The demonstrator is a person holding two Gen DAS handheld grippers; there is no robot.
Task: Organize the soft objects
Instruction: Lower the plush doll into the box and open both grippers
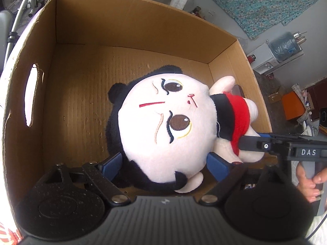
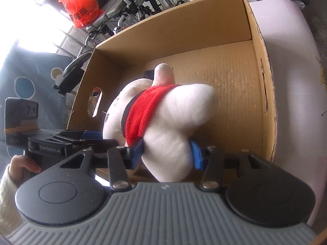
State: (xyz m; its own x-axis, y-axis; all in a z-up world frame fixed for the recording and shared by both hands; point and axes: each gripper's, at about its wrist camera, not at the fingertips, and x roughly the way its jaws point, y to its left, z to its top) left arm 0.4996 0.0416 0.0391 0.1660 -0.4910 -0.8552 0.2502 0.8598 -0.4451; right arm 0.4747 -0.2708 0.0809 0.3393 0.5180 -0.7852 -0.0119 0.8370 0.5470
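A plush doll (image 1: 163, 126) with a big pale head, black hair and a red and black top hangs inside an open cardboard box (image 1: 126, 30). My left gripper (image 1: 165, 163) is shut on the doll's head, blue pads on both sides. My right gripper (image 2: 167, 153) is shut on the doll's pale legs (image 2: 173, 126) below the red top. The right gripper also shows in the left wrist view (image 1: 253, 145), reaching in from the right. The left gripper shows in the right wrist view (image 2: 90, 136) at the left. The box floor (image 2: 224, 81) is bare under the doll.
The box has handle cutouts in its side walls (image 1: 31, 94). It stands on a pale pink surface (image 2: 290, 81). A wheelchair (image 2: 143, 2) and a red bag (image 2: 81, 6) stand behind the box. A water dispenser (image 1: 273, 55) stands on the floor to the right.
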